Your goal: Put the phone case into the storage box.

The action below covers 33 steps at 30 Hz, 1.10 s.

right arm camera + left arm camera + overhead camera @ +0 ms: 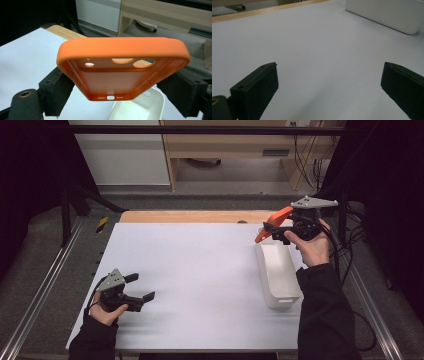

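My right gripper (274, 231) is shut on an orange phone case (272, 222), held in the air above the far end of a white rectangular bin (276, 270). In the right gripper view the phone case (120, 67) lies flat between the two black pads (58, 92), its open side facing down and its camera cut-outs toward the far end; the bin (140, 107) shows below it. My left gripper (140, 288) rests on the white table sheet (195, 270) at the near left, jaws wide apart with nothing between them. Its fingers (257, 90) frame bare sheet.
The wooden table edge (200, 216) runs along the back of the sheet. Metal rails (40, 295) flank the table on both sides. The bin's side (387, 15) shows at the top right of the left gripper view. Shelving and cables stand behind the table.
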Tool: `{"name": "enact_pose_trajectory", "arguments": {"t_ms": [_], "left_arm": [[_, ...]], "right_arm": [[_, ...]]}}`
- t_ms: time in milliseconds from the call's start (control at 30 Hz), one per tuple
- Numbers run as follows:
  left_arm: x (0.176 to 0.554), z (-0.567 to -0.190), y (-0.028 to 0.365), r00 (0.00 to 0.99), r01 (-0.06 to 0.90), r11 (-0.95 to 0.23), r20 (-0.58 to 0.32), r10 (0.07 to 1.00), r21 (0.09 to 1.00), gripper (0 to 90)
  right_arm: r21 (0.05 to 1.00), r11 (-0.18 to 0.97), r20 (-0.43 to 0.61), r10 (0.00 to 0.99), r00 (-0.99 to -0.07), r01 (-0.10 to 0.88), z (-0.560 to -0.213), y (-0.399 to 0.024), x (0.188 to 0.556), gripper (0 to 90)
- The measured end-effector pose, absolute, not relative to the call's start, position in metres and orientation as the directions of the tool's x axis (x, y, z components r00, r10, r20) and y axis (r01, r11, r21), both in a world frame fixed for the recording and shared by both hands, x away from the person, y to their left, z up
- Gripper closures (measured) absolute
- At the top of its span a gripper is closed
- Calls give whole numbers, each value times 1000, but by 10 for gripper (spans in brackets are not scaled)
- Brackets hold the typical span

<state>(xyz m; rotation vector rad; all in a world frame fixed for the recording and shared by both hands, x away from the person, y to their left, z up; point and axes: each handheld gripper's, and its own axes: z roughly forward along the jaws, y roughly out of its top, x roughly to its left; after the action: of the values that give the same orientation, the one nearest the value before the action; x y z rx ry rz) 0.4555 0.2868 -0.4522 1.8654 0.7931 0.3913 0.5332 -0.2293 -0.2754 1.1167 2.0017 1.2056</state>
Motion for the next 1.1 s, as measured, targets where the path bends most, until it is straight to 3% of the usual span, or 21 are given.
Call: {"name": "enact_pose_trajectory", "arguments": {"t_ms": [1100], "left_arm": [[457, -455, 285, 739, 348, -272, -84, 669, 897, 6]], "right_arm": [[838, 147, -19, 970, -240, 525, -299, -230, 587, 155]]}}
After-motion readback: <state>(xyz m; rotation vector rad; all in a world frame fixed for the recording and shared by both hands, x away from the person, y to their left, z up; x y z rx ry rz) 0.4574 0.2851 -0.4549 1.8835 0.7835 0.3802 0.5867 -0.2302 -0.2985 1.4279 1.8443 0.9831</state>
